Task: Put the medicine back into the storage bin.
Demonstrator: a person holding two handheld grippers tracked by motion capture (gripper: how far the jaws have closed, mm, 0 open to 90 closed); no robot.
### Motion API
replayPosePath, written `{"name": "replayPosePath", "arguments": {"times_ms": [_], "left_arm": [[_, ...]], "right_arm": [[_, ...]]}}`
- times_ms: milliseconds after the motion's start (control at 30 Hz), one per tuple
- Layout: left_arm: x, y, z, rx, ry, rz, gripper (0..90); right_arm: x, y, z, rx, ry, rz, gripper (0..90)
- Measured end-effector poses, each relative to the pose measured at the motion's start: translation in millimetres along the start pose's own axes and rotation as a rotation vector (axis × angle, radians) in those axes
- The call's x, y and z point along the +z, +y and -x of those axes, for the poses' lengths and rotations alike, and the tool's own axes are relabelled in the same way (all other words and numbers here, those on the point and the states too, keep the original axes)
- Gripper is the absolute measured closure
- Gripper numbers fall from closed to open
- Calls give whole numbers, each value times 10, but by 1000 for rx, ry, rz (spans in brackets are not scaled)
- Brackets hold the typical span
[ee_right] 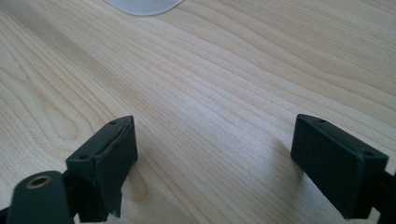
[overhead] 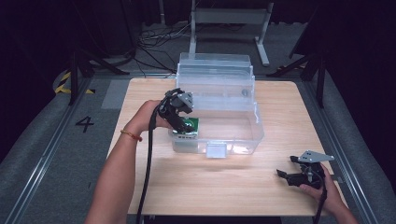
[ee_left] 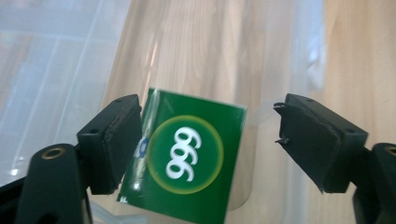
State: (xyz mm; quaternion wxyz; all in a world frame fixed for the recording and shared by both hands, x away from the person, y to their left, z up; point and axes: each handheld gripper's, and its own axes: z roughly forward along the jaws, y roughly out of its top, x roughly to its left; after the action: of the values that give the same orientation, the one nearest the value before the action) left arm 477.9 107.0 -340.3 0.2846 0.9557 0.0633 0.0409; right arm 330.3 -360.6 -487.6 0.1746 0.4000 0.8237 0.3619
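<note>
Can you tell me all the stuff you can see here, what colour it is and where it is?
Box: one, see-through plastic, middle of the table, lid tipped open at the back.
Green packet: one, green with white 999 in a ring, inside the box at its left end.
Table: one, light wood, under everything.
Metal frame: one, pale grey, on the floor behind the table.
Cables: several, black, on the grey floor behind the table.
Left gripper: one, black, over the packet, jaws open either side of it.
Right gripper: one, black, open, at the table's near right corner.
Forearms: two, coming in from the bottom.
</note>
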Motion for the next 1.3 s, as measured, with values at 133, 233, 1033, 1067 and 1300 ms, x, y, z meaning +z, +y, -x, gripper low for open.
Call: {"name": "replayPosePath", "arguments": {"times_ms": [133,233,1033,1067,1300], "left_arm": [[-78,-49,102,-17,20,43,198],[-106,-101,191,-8,27,66,195],[102,-355,659,-57,48,95,194],[102,-355,659,-57,48,95,199],[182,-379,648,-71,56,65,260]], "right_arm": [[0,0,3,-1,2,0,147],[-1,0,5,-3,4,0,148],[-369,1031,246,-147,63,116,307],[-369,1031,246,-147,63,116,307],[-323,1690,327,-198,102,191,360]]}}
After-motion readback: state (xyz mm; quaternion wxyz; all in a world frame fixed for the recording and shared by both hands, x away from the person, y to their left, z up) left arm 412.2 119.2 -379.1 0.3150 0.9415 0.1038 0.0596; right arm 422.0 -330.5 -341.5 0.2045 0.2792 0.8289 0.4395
